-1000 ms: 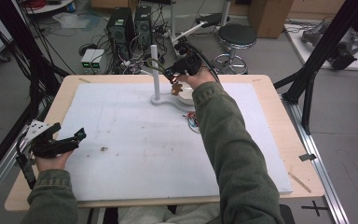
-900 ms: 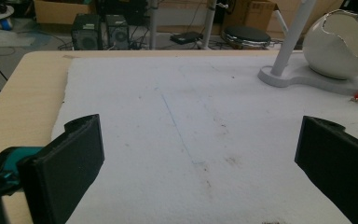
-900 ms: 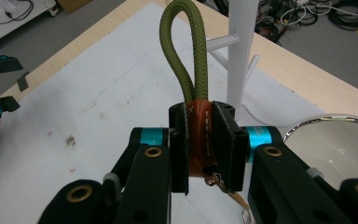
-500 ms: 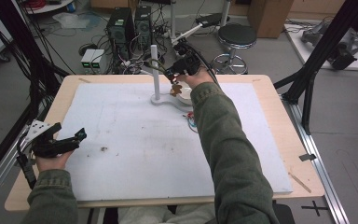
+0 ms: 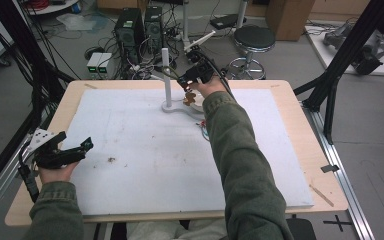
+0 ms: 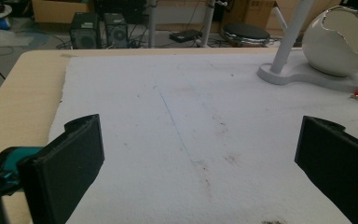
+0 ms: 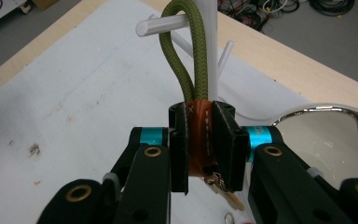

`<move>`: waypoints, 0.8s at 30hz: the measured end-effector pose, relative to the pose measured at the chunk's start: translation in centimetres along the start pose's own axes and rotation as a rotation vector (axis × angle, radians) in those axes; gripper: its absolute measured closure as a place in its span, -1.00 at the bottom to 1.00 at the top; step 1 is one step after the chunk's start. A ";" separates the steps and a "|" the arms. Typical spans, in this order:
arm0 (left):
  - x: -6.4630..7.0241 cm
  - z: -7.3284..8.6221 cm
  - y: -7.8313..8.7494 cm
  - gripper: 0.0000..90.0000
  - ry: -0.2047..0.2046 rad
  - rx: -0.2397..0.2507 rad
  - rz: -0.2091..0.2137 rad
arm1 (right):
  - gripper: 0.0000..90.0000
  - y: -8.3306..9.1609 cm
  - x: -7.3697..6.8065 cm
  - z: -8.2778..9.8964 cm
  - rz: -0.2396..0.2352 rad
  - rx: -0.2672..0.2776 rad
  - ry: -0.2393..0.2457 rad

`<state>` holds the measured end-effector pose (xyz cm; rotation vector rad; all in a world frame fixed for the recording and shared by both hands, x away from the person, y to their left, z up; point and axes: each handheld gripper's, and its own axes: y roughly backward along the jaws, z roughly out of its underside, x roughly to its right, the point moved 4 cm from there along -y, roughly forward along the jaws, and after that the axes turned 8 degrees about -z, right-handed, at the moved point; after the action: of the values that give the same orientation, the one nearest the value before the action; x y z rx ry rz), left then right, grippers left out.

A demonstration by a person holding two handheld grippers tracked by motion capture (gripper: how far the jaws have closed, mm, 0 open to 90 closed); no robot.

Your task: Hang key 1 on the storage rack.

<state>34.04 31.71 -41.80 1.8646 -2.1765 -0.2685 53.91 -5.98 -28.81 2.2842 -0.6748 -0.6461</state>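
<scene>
My right gripper is shut on the brown leather tab of a key fob. Its olive cord loop stands up from the jaws and crosses a clear horizontal peg of the white stand. I cannot tell whether the loop is over the peg. Keys hang below the tab. In the high view the right gripper is at the far middle of the table, beside the stand post. My left gripper rests at the front left, open, with nothing between its fingers.
A white egg-shaped bowl with a shiny inside sits on the stand's base. A small coloured item lies just in front of the base. A white mat with a few dark specks covers the wooden table.
Hardly anything differs. The right gripper stays at the stand with the key fob, and the left gripper has kept its place.
</scene>
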 end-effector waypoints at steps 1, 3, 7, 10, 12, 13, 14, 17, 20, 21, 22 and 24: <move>0.0 0.0 0.0 -0.96 0.006 0.000 0.004 | 0.70 -0.1 0.0 0.0 -0.004 0.005 0.004; 0.0 0.0 0.0 -0.96 0.014 0.001 0.007 | 0.70 -0.3 0.0 -0.1 -0.002 0.018 0.019; -0.1 0.0 0.0 -0.96 0.010 0.001 0.006 | 0.70 -1.0 0.1 0.1 0.004 0.039 0.020; 0.0 0.0 0.0 -0.96 0.010 -0.001 0.007 | 0.70 -1.2 0.3 0.3 0.009 0.049 0.016; 0.0 0.0 0.0 -0.96 0.009 -0.002 0.005 | 0.69 -1.4 0.4 0.5 -0.002 0.059 0.008; 0.0 0.0 0.0 -0.96 0.010 -0.001 0.005 | 0.67 -1.5 0.5 0.6 -0.005 0.062 0.008; -0.1 0.0 0.0 -0.96 0.009 -0.001 0.005 | 0.65 -1.5 0.5 0.8 -0.013 0.060 -0.004; -0.1 0.0 0.0 -0.96 0.008 -0.001 0.004 | 0.23 -1.8 0.5 1.3 -0.066 0.033 -0.004; 0.0 0.0 0.0 -0.96 0.009 -0.002 0.005 | -0.10 -1.8 0.3 1.7 -0.060 0.020 0.013; 0.0 0.0 0.0 -0.96 0.005 -0.003 0.005 | -0.18 -1.8 0.3 1.7 -0.049 0.017 0.022; 0.0 0.0 0.0 -0.96 0.005 -0.002 0.005 | -0.28 -1.8 0.3 1.8 -0.041 0.015 0.035; 0.0 0.0 0.1 -0.96 0.004 -0.002 0.006 | -0.44 -1.6 0.2 1.8 -0.034 0.023 0.023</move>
<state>33.98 31.70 -41.77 1.8557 -2.1781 -0.2650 53.41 -5.85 -31.19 2.3247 -0.6372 -0.6301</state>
